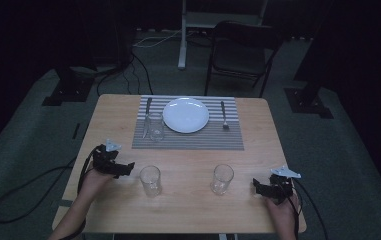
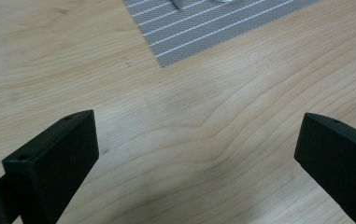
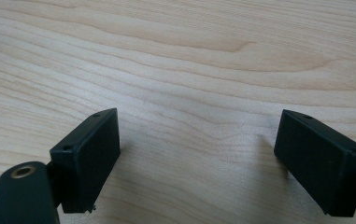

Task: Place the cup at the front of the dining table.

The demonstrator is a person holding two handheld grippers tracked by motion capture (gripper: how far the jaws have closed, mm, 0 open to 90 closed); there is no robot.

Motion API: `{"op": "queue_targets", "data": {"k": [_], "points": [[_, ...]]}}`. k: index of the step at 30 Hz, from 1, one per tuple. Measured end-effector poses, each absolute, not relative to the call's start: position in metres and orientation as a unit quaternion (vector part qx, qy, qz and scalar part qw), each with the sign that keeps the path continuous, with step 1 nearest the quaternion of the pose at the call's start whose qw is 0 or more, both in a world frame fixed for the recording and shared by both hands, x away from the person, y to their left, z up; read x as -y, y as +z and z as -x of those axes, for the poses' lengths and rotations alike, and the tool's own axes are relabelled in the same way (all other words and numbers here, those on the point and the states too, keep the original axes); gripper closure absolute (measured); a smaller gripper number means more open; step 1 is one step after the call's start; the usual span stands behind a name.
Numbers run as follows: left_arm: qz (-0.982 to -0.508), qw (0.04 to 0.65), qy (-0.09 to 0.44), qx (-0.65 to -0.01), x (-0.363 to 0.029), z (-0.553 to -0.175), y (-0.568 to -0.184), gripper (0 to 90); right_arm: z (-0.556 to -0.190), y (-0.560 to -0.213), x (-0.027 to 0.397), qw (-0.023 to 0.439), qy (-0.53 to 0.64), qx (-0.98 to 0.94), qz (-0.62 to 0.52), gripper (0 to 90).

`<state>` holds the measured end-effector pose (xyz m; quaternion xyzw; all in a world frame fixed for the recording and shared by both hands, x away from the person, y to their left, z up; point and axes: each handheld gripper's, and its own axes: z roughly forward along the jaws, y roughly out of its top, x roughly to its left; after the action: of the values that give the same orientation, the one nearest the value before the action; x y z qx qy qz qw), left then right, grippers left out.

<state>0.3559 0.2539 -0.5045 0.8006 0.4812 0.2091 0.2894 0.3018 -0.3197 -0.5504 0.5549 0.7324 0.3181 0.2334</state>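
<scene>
Our fingers [image 2: 49, 163] stand wide apart on both tools, holding nothing: in the left gripper view and the right gripper view alike there is bare wood between the black pads, and a corner of the striped placemat [image 2: 213, 28] shows ahead of the left one. From the high view, our left gripper [image 1: 123, 168] rests low on the desk [image 1: 188, 210] just beside the left glass [image 1: 150, 180], and our right gripper [image 1: 259, 188] sits near the right glass [image 1: 222, 179], each pointing inward toward its glass. Both glasses stand upright on the near half of the desk, apart from each other and short of the placemat, where a white plate [image 1: 186, 115], a fork [image 1: 224, 116], a knife [image 1: 148, 111] and a third glass [image 1: 156, 127] are already laid. We judge that we are at the approach, before any grasp. Next, each gripper needs to slide inward until a glass stands squarely between its fingers, then close gently, since the thin clear walls could slip or tip if we catch them off-centre.
</scene>
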Motion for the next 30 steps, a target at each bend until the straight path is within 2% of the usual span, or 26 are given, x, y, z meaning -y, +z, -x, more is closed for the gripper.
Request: {"op": "queue_targets", "data": {"k": [3,7,14,24,30], "points": [[-0.783,0.315,0.194,-0.5,-0.262,-0.349,-0.505,0.3,-0.302,-0.55,0.32,0.233,0.318,-0.732,-0.555,14.0],[-0.775,0.321,0.19,-0.51,-0.27,-0.34,-0.507,0.3,-0.302,-0.55,0.32,0.233,0.318,-0.732,-0.555,14.0],[-0.768,0.312,0.223,-0.512,-0.28,-0.319,-0.509,0.3,-0.302,-0.55,0.32,0.233,0.318,-0.732,-0.555,14.0],[-0.753,0.323,0.213,-0.532,-0.294,-0.298,-0.522,0.3,-0.302,-0.55,0.32,0.233,0.318,-0.732,-0.556,14.0],[-0.75,0.317,0.238,-0.529,-0.295,-0.284,-0.528,0.3,-0.302,-0.55,0.32,0.234,0.318,-0.731,-0.557,13.9]]}}
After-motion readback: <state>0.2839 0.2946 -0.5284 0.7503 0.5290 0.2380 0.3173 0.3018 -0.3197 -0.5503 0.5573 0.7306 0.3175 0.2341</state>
